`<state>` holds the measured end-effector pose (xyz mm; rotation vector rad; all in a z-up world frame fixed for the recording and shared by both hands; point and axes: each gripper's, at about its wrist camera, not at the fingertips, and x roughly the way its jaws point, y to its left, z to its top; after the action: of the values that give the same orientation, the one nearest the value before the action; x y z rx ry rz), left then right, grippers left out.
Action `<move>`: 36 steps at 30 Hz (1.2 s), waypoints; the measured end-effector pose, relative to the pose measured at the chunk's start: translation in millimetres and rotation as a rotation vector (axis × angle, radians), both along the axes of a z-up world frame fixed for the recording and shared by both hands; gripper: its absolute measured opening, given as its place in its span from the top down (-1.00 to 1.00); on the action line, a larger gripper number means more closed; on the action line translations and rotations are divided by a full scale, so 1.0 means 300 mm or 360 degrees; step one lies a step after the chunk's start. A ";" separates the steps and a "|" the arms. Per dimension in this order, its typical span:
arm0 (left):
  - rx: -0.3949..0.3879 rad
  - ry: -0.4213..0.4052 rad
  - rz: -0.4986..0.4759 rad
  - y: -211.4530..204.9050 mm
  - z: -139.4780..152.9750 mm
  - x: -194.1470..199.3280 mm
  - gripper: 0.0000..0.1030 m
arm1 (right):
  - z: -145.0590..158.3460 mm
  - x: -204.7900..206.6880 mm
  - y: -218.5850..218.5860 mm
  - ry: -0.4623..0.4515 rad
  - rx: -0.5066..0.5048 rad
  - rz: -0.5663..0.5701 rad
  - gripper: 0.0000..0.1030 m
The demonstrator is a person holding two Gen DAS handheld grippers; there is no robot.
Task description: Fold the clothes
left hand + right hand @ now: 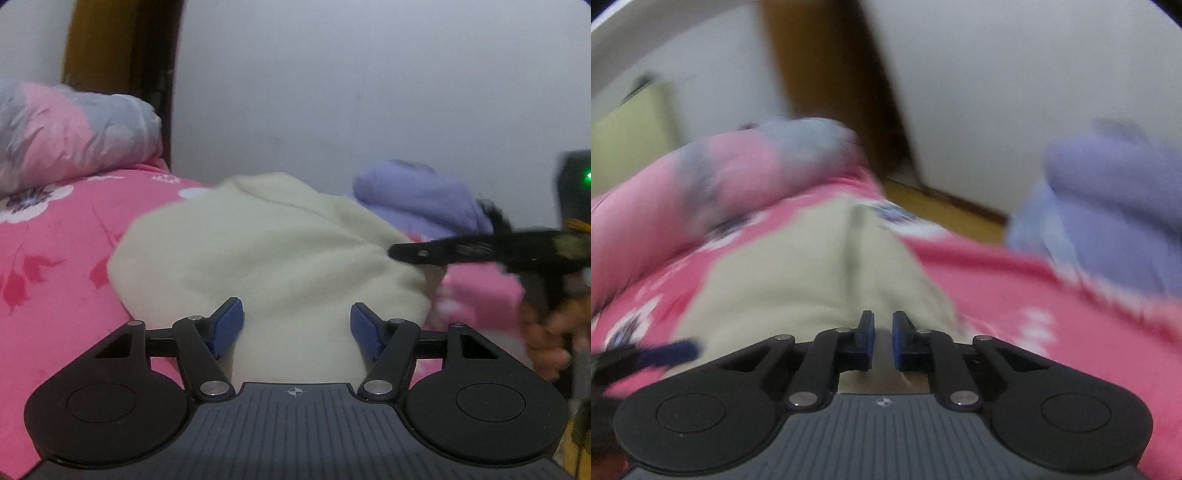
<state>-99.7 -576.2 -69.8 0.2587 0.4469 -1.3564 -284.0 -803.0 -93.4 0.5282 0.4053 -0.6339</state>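
Note:
A cream garment (258, 254) lies bunched on a pink floral bedsheet (55, 258). My left gripper (296, 328) hovers over its near edge, open wide, blue pads (229, 328) on either side with nothing between them. My right gripper (406, 253) comes in from the right, held by a hand (546, 332), its tip at the garment's right edge. In the blurred right wrist view the right gripper (883, 339) has its jaws nearly together on the cream garment (812, 280), which stretches away in a ridge. A blue fingertip (670, 350) of the left gripper shows at the left.
A pink and grey quilt (66, 133) is piled at the back left. A purple garment (417, 199) sits at the back right by the white wall. A brown wooden door frame (122, 55) stands behind the bed.

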 end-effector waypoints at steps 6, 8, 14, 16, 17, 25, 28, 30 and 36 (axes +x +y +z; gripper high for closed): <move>-0.0121 -0.0028 0.0030 -0.002 0.043 0.048 -0.35 | 0.134 0.016 0.068 -0.0032 -0.0198 -0.0001 1.00; -0.0163 -0.0036 0.0041 -0.003 0.058 0.065 -0.41 | 0.202 0.039 0.093 -0.0105 -0.0293 0.0048 1.00; -0.0114 0.0042 0.0144 -0.098 0.053 0.162 -0.39 | 0.267 0.313 0.013 -0.0053 -0.0264 0.0352 1.00; -0.0050 0.0067 0.0187 -0.154 0.024 0.200 -0.39 | 0.210 0.424 -0.028 0.0076 -0.0232 0.0389 1.00; -0.0036 0.0044 0.0194 -0.171 0.003 0.208 -0.45 | 0.150 0.482 -0.046 0.0225 -0.0226 0.0377 1.00; -0.0041 -0.0031 0.0185 -0.181 -0.002 0.185 -0.47 | 0.090 0.560 -0.050 0.0432 -0.0236 0.0337 0.98; -0.0088 0.0041 0.0228 -0.170 0.044 0.220 -0.48 | 0.155 0.528 -0.039 0.0274 -0.0242 0.0335 0.98; -0.0001 0.0068 0.0301 -0.204 0.037 0.238 -0.48 | 0.150 0.545 -0.051 0.0276 -0.0236 0.0270 0.98; 0.0055 0.0008 0.0325 -0.237 0.002 0.226 -0.50 | 0.090 0.569 -0.060 0.0391 -0.0159 0.0148 0.98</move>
<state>-32.0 -647.2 -69.2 0.2315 0.4878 -1.1510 -113.4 -820.9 -66.3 0.3351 0.6230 -0.6280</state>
